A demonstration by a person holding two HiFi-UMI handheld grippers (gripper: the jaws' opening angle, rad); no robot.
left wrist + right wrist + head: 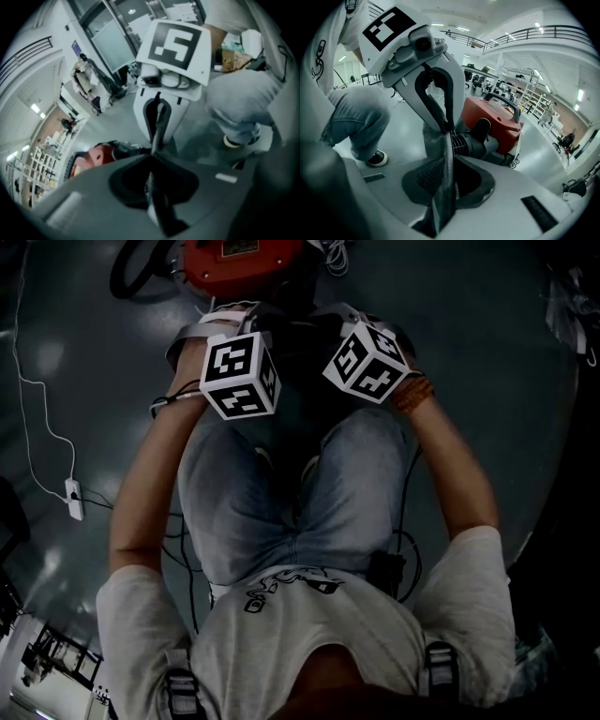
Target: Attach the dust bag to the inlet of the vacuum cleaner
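Note:
The red vacuum cleaner (246, 259) stands on the floor just past both grippers. Its black ribbed inlet (472, 143) faces me. The grey dust bag (433, 140) hangs as a thin fold stretched between the two grippers, close in front of the inlet. My left gripper (157, 187) is shut on one edge of the bag, seen there as a dark strip (159, 124). My right gripper (445, 187) is shut on the opposite edge. In the head view the left gripper (242, 371) and the right gripper (367, 357) sit side by side above the knees; their fingertips are hidden.
The person crouches, with jeans-clad knees (281, 493) under the grippers and a shoe (377, 158) on the grey floor. A white power strip (73, 498) with its cable lies to the left. A black hose (136, 273) curls beside the vacuum.

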